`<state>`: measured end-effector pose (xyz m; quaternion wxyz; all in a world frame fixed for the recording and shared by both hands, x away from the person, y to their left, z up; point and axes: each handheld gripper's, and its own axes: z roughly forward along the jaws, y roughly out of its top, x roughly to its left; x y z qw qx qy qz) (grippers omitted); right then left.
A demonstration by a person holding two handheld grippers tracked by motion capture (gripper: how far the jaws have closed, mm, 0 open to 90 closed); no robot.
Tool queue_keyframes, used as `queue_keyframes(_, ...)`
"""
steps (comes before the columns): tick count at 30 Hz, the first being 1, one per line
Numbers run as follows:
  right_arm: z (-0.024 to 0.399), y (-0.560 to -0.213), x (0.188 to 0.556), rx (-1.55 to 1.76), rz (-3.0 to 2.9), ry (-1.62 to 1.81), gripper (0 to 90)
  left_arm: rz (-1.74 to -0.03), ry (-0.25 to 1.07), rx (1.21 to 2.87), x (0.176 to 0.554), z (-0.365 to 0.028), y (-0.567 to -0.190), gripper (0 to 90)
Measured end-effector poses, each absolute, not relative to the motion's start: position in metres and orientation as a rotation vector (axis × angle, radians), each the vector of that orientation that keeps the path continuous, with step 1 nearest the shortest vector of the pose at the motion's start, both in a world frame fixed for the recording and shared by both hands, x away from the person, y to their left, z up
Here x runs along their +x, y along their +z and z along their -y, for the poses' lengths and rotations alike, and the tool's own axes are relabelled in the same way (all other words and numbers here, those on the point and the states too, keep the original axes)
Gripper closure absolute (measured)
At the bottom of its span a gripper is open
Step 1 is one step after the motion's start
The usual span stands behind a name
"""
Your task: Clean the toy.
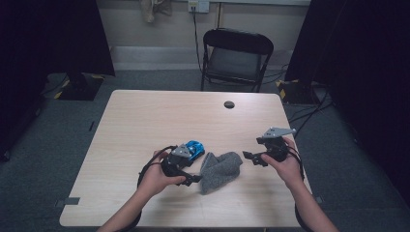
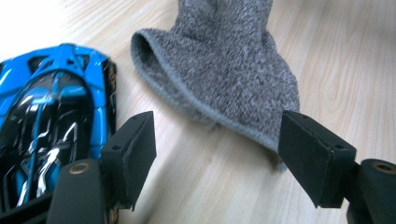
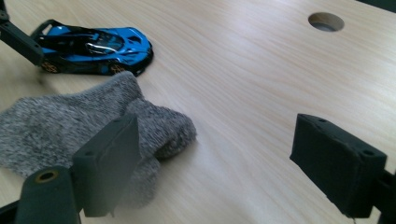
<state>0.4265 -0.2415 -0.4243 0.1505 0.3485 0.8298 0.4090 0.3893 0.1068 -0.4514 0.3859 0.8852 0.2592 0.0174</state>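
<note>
Two forearms enter from the bottom of the high view, each hand holding a black two-jaw gripper above a pale wooden table (image 1: 145, 116). Between them a grey knitted sock (image 1: 220, 170) lies crumpled on the tabletop, and a small blue toy car (image 1: 193, 150) is parked just beside its left edge.

The left gripper (image 1: 194, 179) is held low at the sock's left side, next to the car. In the left gripper view its jaws stand wide apart, nothing is clamped between them, and the sock's open cuff (image 2: 187, 100) lies just ahead of them on the wood, with the car (image 2: 56, 116) close by the jaw on the picture's left.

The right gripper (image 1: 250, 158) is held above the table to the right of the sock, apart from it. In the right gripper view its jaws are also spread with nothing held; the sock's toe end (image 3: 154, 126) is seen beyond the jaw on the picture's left, the car (image 3: 93, 49) farther back, and a round cable hole (image 3: 326, 21) at the far edge.

The work appears to concern the sock and the car together, perhaps putting the car into the sock. By that judgement little is done: the car is outside the sock, the cuff is not held open, and neither thing is gripped. Grasping the cuff and taking up the car would remain.
</note>
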Motion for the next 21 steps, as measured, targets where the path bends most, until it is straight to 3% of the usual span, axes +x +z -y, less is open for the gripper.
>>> queue_keyframes(9,0.216,-0.416,0.427,0.927,-2.434,1.235,15.0,-0.722,0.089,2.210,0.401,-0.124,-0.444,26.7)
queue_keyframes(21,0.173,-0.454,0.421,0.847,-2.597,1.244,15.0,-0.823,0.183,2.188,0.427,-0.137,-0.454,25.5)
